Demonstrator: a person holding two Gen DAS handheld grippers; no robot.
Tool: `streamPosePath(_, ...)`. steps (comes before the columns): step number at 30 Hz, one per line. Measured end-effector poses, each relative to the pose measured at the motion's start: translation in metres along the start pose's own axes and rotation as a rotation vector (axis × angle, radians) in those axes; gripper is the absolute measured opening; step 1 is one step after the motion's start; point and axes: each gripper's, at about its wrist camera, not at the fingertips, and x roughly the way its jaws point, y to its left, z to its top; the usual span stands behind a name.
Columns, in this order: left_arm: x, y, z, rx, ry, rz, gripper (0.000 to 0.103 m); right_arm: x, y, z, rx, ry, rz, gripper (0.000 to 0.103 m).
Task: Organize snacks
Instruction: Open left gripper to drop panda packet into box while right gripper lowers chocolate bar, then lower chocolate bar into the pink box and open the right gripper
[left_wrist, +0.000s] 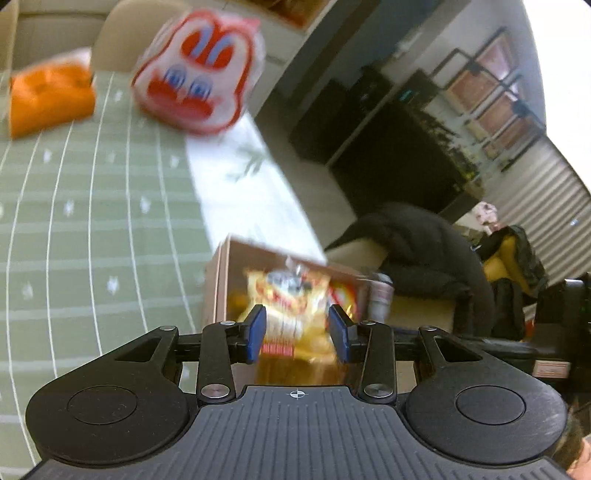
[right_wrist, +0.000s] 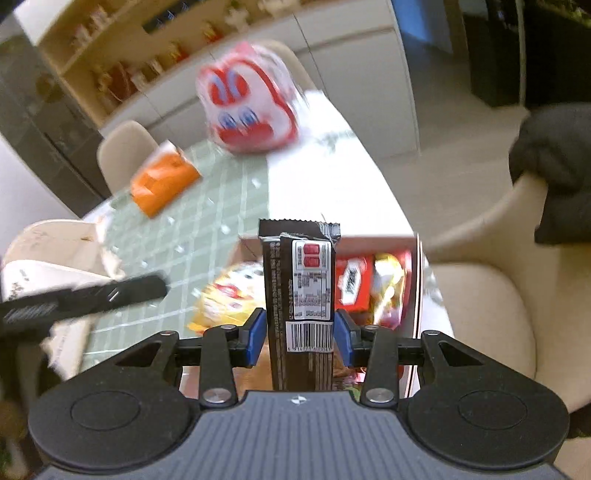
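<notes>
Right wrist view shows our right gripper (right_wrist: 299, 334) clamping a dark snack bar (right_wrist: 299, 280) upright above the cardboard box (right_wrist: 415, 258) at the table's (right_wrist: 332, 192) near edge. Released from this tilt, the bar could strike the packets already inside and tip over the box wall. Our left gripper (left_wrist: 297, 334) pinches a yellow snack bag (left_wrist: 295, 295) over the same box; crowding both together risks a collision. Both grippers pitch steeply downward.
</notes>
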Motion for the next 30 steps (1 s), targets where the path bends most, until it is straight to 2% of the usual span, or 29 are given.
streamPosePath(1,0.006,0.002,-0.001,0.002,0.010,0.018,0.042,0.009,-0.001,-0.003,-0.004,0.006,-0.023,0.028)
streamPosePath(3,0.021,0.000,-0.003,0.022,0.025,0.061,0.042,0.019,-0.002,-0.011,-0.015,0.016,-0.057,0.028)
streamPosePath(5,0.036,0.004,-0.004,0.019,0.044,0.086,0.042,0.020,-0.004,-0.020,-0.016,0.018,-0.050,0.028)
streamPosePath(7,0.047,0.008,-0.010,0.003,0.074,0.073,0.042,0.015,-0.003,-0.028,-0.040,0.005,-0.043,0.028)
streamPosePath(10,0.057,0.004,-0.021,0.024,0.098,0.048,0.043,0.005,-0.001,-0.042,-0.108,-0.029,-0.081,0.028)
streamPosePath(15,0.052,0.004,-0.030,0.019,0.087,0.059,0.045,0.003,-0.001,-0.061,-0.089,-0.009,-0.015,0.028)
streamPosePath(18,0.040,0.004,-0.031,0.044,0.084,0.097,0.043,0.017,0.009,-0.068,-0.105,-0.004,-0.005,0.028)
streamPosePath(21,0.026,0.005,-0.035,0.072,0.081,0.091,0.043,0.023,0.023,-0.070,-0.151,-0.030,-0.011,0.028)
streamPosePath(24,0.015,0.005,-0.037,0.087,0.051,0.082,0.043,0.026,0.033,-0.071,-0.172,-0.025,0.013,0.029)
streamPosePath(27,0.003,0.003,-0.030,0.094,-0.036,0.065,0.043,0.028,0.039,-0.071,-0.179,-0.022,-0.006,0.029)
streamPosePath(30,0.007,-0.001,-0.015,0.121,-0.059,0.068,0.043,0.023,0.039,-0.074,-0.170,-0.034,-0.083,0.029)
